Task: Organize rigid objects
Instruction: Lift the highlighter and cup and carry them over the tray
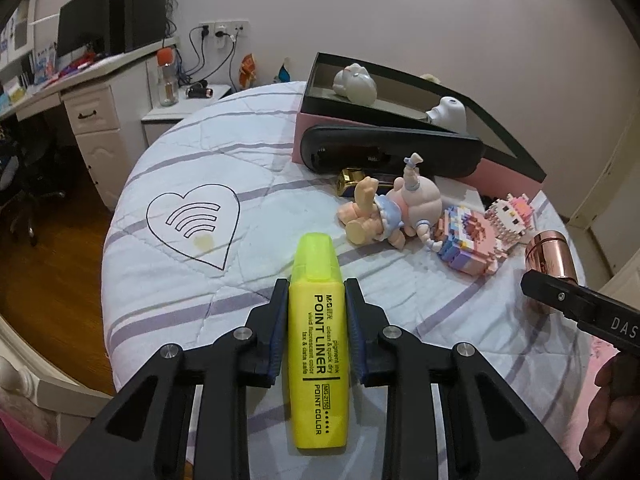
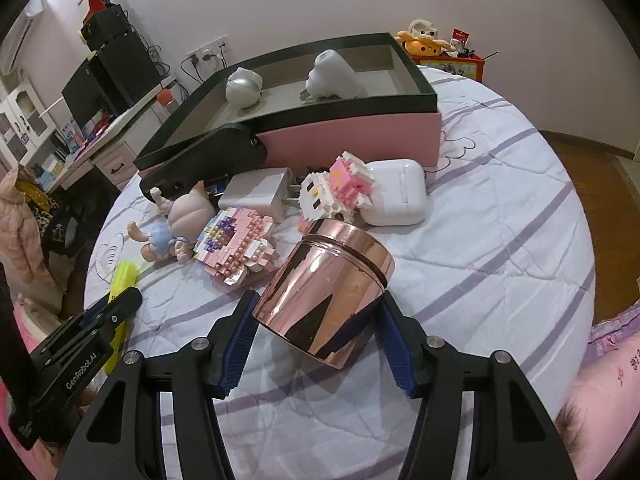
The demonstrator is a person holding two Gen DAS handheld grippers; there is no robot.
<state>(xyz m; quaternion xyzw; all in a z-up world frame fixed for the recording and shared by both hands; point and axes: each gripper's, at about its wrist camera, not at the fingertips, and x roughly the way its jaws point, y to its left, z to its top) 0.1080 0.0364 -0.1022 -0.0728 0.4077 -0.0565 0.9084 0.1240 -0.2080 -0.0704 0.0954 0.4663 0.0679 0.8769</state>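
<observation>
My left gripper (image 1: pixel 316 292) is shut on a yellow highlighter (image 1: pixel 318 344) and holds it over the bedspread; the highlighter also shows in the right wrist view (image 2: pixel 122 276). My right gripper (image 2: pixel 318 308) is shut on a rose-gold metal cup (image 2: pixel 324 288), which also shows in the left wrist view (image 1: pixel 550 264). A pink box with a black rim (image 2: pixel 360 132) sits behind, holding two white figures (image 2: pixel 244 88). A baby doll (image 1: pixel 384 208), pink brick models (image 2: pixel 236 248), a white charger (image 2: pixel 260 192) and a white case (image 2: pixel 396 196) lie before the box.
A black oblong case (image 1: pixel 388 152) leans against the box (image 1: pixel 504 160). A gold item (image 1: pixel 352 180) lies beside the doll. A desk with monitor (image 1: pixel 84 32) and a nightstand with a bottle (image 1: pixel 168 80) stand left. Wood floor (image 2: pixel 592 184) surrounds the round bed.
</observation>
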